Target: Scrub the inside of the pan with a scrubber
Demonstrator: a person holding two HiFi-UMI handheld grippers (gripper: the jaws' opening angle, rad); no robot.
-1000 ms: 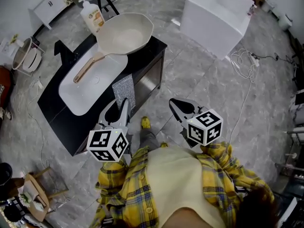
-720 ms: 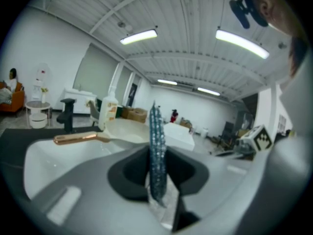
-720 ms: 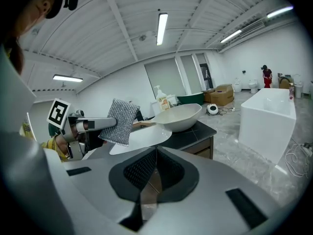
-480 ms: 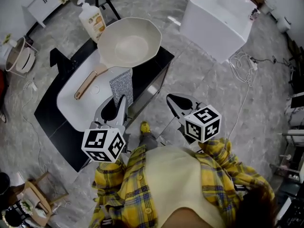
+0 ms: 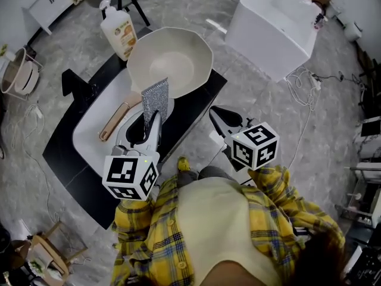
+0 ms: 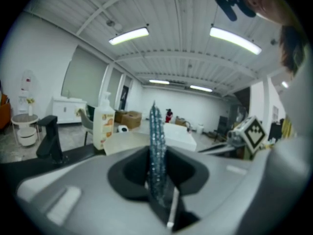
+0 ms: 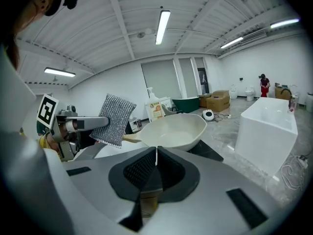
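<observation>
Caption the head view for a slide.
Left gripper holds a silver scrubber near the cream pan; right gripper shut, empty.

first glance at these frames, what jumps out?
A big cream pan sits at the far end of a black counter, its handle reaching over the white sink. The left gripper pinches a silver scrubber upright by the pan's near rim. The right gripper hangs beside it, shut and empty.

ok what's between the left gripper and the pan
Only the mesh scrubber: clamped in the left gripper, it sticks out toward the near rim of the pan. The head view shows this best.
</observation>
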